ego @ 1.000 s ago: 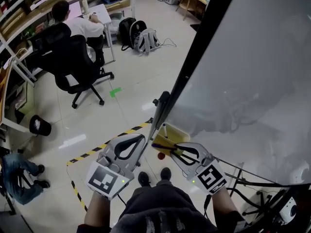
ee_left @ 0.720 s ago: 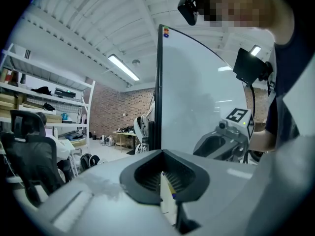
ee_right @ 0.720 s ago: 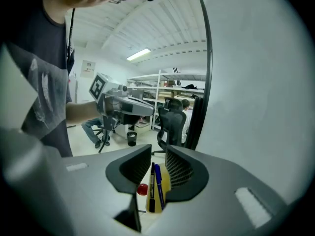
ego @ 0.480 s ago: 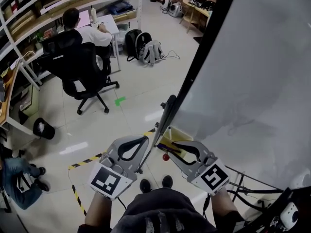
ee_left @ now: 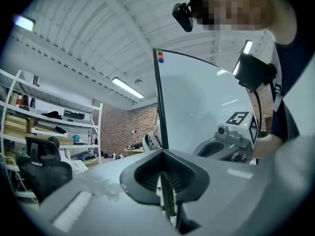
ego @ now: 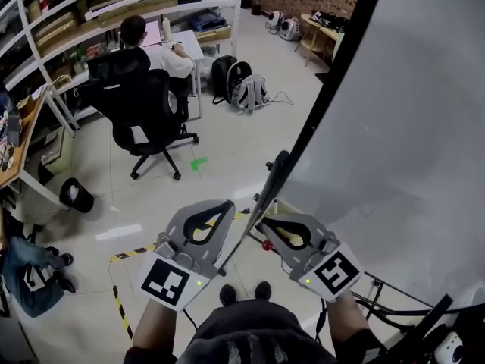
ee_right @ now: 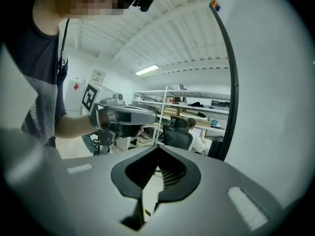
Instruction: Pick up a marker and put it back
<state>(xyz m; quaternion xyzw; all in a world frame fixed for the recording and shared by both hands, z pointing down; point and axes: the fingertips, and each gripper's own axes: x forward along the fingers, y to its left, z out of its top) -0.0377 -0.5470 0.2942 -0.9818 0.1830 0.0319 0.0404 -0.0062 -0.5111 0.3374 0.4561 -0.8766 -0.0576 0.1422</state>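
1. The person stands at the foot of the whiteboard (ego: 394,127), with one gripper on each side of its dark edge frame.
2. The left gripper (ego: 227,205), on the open-floor side of the whiteboard's edge, has its jaws pressed together and carries nothing.
3. The right gripper (ego: 265,222), low in front of the whiteboard's face, has just been closing its jaws. They meet at the tips, and nothing shows between them.
4. I can't pick out the marker itself. A yellow tray (ego: 282,233) at the whiteboard's bottom corner is mostly covered by the right gripper, and I'd guess the marker lies there. A small red thing (ego: 267,245) sits just below the tray, but I can't tell what it is.
5. A marker should be light and stiff, with a smooth barrel that can roll or slip. I'd pinch it across the middle of the barrel, clear of the cap, with a modest squeeze.
6. With both sets of jaws empty, I'd say the marker is either already back or not yet lifted.
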